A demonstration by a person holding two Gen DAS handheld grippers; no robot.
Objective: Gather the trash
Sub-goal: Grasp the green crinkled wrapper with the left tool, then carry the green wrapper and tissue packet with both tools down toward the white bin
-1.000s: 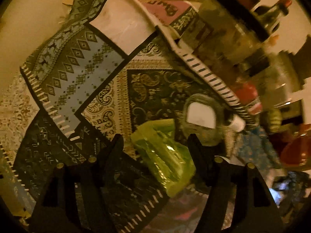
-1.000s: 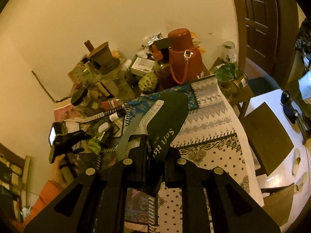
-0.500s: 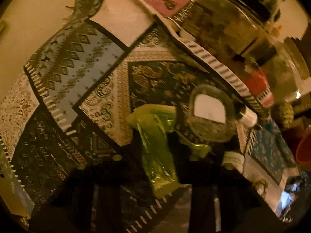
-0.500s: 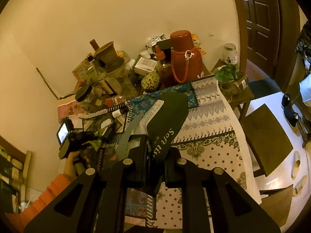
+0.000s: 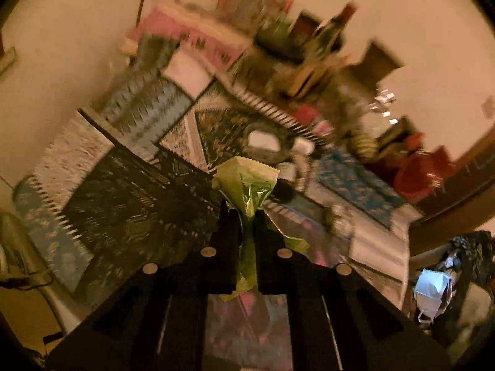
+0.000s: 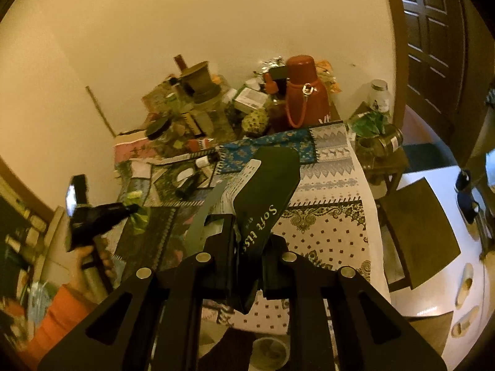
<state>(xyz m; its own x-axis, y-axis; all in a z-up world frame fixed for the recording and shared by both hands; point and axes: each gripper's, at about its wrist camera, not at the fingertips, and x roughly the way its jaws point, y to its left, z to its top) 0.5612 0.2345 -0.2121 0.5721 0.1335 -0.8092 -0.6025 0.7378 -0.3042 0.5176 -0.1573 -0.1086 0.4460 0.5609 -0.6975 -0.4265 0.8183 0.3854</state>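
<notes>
Green foil wrapper (image 5: 247, 185) is pinched in your left gripper (image 5: 246, 216) at frame centre, jaws closing on it, lifted off the patchwork tablecloth (image 5: 130, 210). Your right gripper (image 6: 247, 247) is clamped on a dark tissue pack (image 6: 266, 191) — lower middle of its view.

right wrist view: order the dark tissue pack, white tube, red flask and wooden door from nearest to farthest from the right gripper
1. dark tissue pack: held in the right gripper, sticking up from it.
2. white tube: mid-table, up and left.
3. red flask: at the table's back, by the wall.
4. wooden door: beyond the table, upper right.
</notes>
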